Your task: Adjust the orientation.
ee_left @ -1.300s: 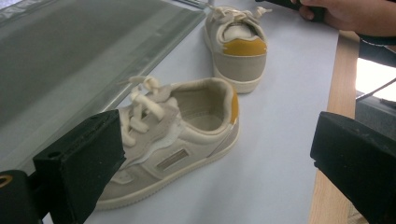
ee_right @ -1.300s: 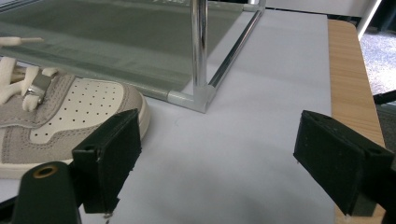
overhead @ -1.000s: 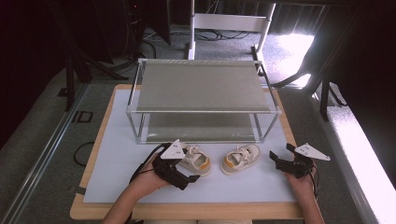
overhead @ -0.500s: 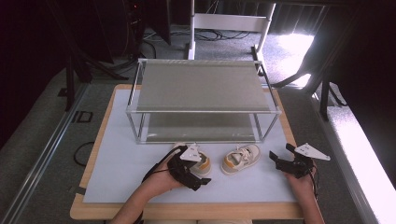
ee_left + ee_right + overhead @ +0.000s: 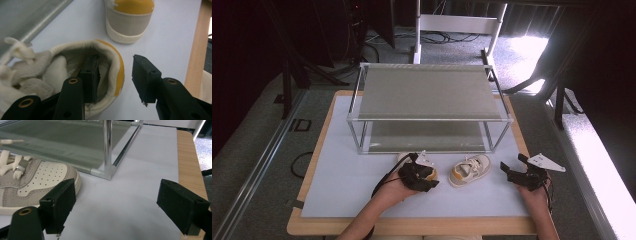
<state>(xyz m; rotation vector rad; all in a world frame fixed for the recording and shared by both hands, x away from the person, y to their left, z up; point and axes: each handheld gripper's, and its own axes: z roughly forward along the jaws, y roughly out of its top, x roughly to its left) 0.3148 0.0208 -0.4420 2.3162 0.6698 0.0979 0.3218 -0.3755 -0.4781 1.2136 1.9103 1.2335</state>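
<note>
Left claw [image 5: 116, 75] is sitting spread, 1 jaw inside the near shoe's [image 5: 62, 72] heel collar. Right claw [image 5: 115, 207] is hovering spread beside the other shoe [image 5: 32, 182].

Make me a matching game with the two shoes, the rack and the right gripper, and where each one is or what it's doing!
Things:
1. left shoe
2. right shoe
3. rack
4. right gripper

States:
A. open, holding nothing, beside a shoe
B. stands behind both shoes on the table
C. has a jaw of the left gripper inside its opening
D. lies on the mat with no gripper touching it

Pairs: 1-C, 2-D, 3-B, 4-A
</note>
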